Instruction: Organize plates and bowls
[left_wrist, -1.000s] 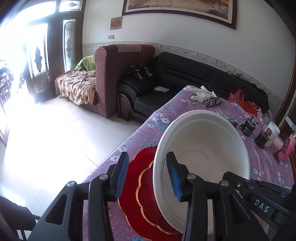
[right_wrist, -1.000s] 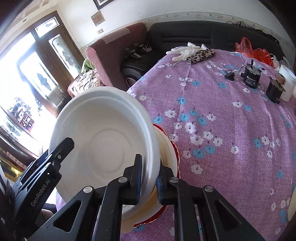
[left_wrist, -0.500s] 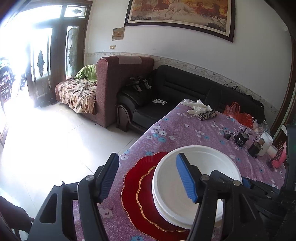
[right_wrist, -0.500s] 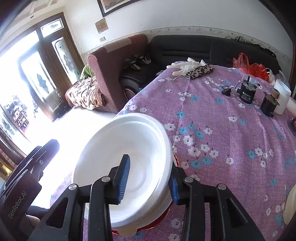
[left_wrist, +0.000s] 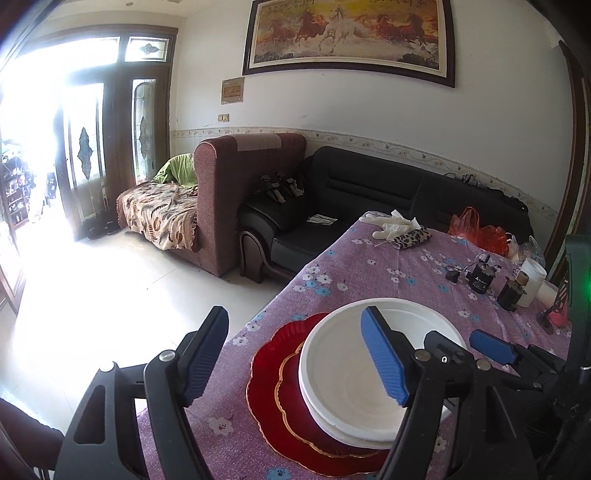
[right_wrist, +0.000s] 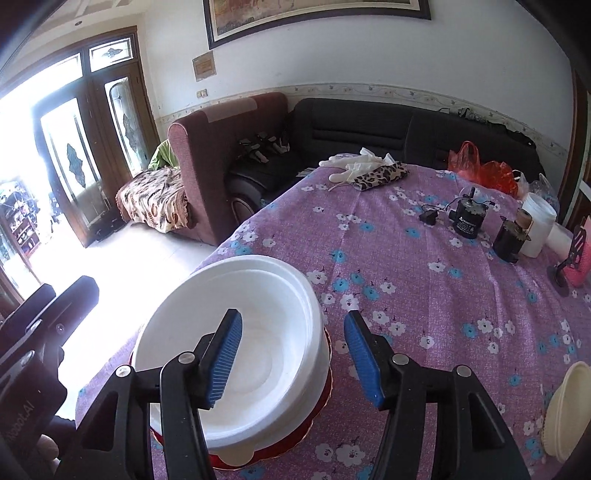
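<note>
**On the near corner of the table: white bowls stacked on red plates, both jaws released**

At the near corner of the table (right_wrist: 424, 295), which is covered in a purple flowered cloth, a stack of white bowls (right_wrist: 255, 343) sits nested on two scalloped red plates (left_wrist: 280, 391) with gold rims. The left gripper (left_wrist: 295, 362) hangs above the stack's left side; its jaws have just been opening and stand wide, one blue pad over the bowl's inside, the other out past the table edge, neither pressing on anything. The right gripper (right_wrist: 291, 356) is likewise released, its jaws just having opened, straddling the bowls' right rim without touching it. A cream bowl (right_wrist: 565, 410) lies well apart at the right edge of the right wrist view. Farther back are white gloves (right_wrist: 351, 164), a leopard-print pouch (right_wrist: 380, 175) touching the gloves, a small black motor (right_wrist: 467, 218) and a red plastic bag (right_wrist: 487, 170).
</note>
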